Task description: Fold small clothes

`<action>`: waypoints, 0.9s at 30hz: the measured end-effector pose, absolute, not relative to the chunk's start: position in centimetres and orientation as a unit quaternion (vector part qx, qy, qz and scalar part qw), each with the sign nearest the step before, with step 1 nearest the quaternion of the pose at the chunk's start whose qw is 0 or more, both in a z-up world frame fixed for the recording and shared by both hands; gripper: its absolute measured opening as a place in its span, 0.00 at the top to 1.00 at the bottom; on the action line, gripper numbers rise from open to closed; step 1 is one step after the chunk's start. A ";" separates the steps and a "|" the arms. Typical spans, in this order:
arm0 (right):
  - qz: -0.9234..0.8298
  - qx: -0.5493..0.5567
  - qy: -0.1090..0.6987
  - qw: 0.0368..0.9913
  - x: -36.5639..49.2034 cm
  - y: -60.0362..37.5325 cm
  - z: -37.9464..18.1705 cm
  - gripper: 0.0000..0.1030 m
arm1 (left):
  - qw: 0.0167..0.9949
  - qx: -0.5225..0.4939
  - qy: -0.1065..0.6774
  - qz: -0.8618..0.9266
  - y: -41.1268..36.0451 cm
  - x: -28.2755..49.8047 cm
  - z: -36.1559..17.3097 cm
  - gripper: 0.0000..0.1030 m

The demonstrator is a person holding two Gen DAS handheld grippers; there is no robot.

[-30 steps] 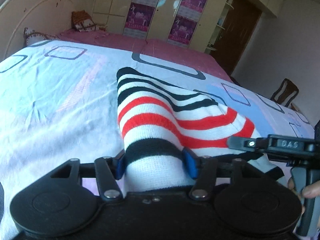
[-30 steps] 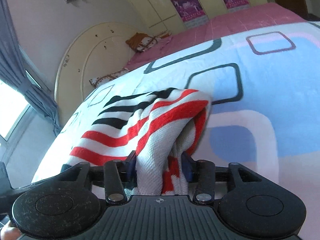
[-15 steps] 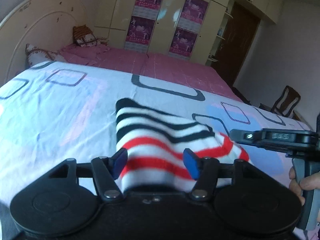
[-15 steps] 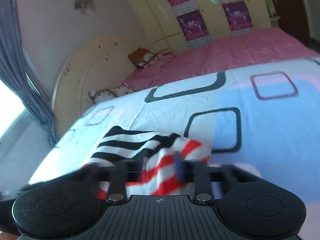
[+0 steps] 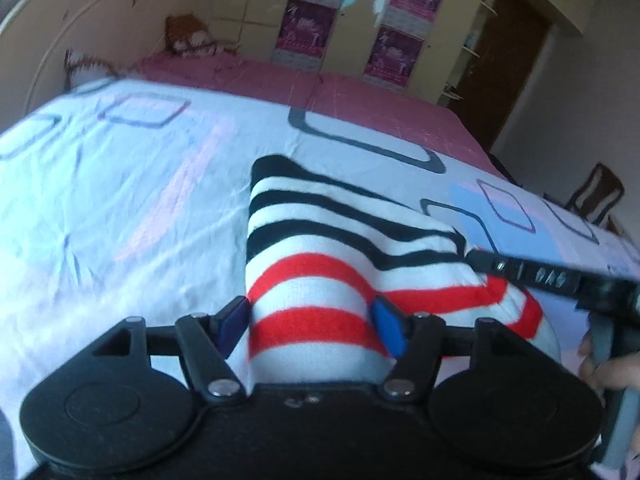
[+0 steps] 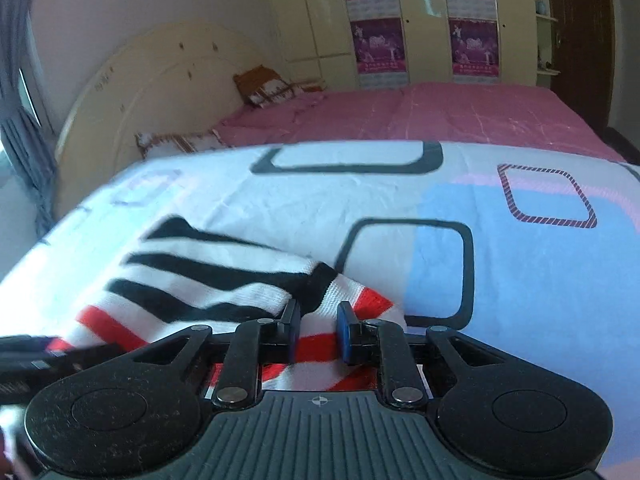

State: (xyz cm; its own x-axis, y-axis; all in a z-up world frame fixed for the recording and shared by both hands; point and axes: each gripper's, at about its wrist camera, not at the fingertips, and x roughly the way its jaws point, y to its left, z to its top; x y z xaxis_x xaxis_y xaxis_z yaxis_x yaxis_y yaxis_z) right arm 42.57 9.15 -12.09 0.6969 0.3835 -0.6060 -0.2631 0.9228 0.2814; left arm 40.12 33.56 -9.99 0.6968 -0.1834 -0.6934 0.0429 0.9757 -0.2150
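A bed (image 6: 540, 280) under a pale patterned sheet, pink bedding (image 6: 440, 116) beyond it, pillows (image 6: 272, 88) by the headboard (image 6: 160, 68), postered wardrobes (image 6: 424, 20), a chair (image 5: 600, 196).

Bed (image 6: 520, 280): patterned white-blue sheet, pink cover beyond | headboard (image 6: 160, 76): cream, arched | wardrobe (image 6: 424, 12): cream, purple posters | door (image 5: 504, 60): dark wood | chair (image 5: 600, 194) | curtain (image 6: 16, 80): grey, daylit.

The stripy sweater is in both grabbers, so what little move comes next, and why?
Probably carry the near edge forward and lay it on the far black-striped end. The left gripper and right gripper each pinch the striped sweater at its near red-striped edge, while the rest lies on the bedsheet.
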 end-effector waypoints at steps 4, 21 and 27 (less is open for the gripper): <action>0.207 0.061 0.323 0.922 38.7 9.4 -9.9 0.82 | 0.917 -0.079 0.387 -0.063 33.2 38.3 -9.2 0.37; 0.185 0.004 0.327 0.927 31.4 10.1 -10.9 0.82 | 0.913 -0.075 0.397 -0.056 32.9 34.2 -8.1 0.35; 0.179 -0.009 0.334 0.925 26.8 9.8 -11.2 0.82 | 0.911 -0.075 0.399 -0.074 33.2 30.4 -7.8 0.34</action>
